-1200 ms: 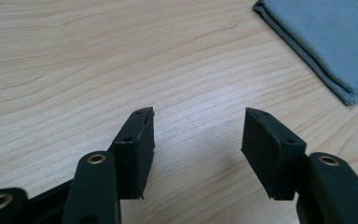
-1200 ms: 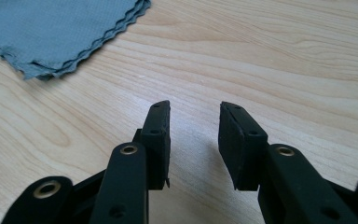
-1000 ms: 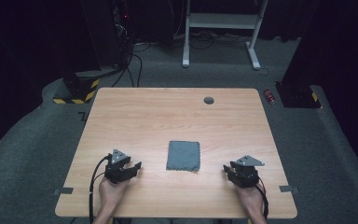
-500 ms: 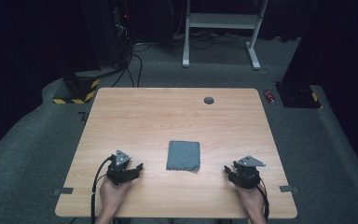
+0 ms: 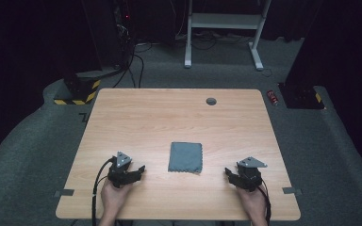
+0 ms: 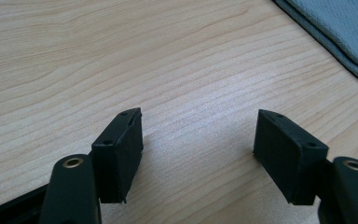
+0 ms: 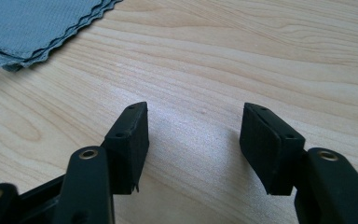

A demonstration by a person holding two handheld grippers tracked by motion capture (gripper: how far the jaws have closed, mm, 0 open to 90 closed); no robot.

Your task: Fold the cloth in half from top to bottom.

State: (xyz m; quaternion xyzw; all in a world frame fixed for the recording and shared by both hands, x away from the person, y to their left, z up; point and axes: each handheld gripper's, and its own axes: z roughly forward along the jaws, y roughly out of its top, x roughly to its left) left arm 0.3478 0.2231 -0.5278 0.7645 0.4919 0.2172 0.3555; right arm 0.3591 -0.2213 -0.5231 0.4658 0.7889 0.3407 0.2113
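Note:
A folded grey cloth [image 5: 185,157] lies flat near the middle of the wooden table [image 5: 169,117]. My left gripper [image 5: 139,170] rests low on the table to the cloth's left, open, nothing between its jaws. In the left gripper view [image 6: 198,135] the cloth [image 6: 340,28] fills the top right corner. My right gripper [image 5: 228,173] sits to the cloth's right, also open and empty. The right gripper view [image 7: 193,128] has the cloth's wavy-edged corner [image 7: 32,28] at top left.
A small dark round grommet [image 5: 211,101] sits near the table's far edge. Beyond the table are a white desk frame [image 5: 224,28], cables on the floor, a yellow-black striped base [image 5: 78,92] and a red object [image 5: 273,97] on the carpet.
The left gripper has edged slightly right toward the cloth. The right gripper and the cloth have stayed in place.

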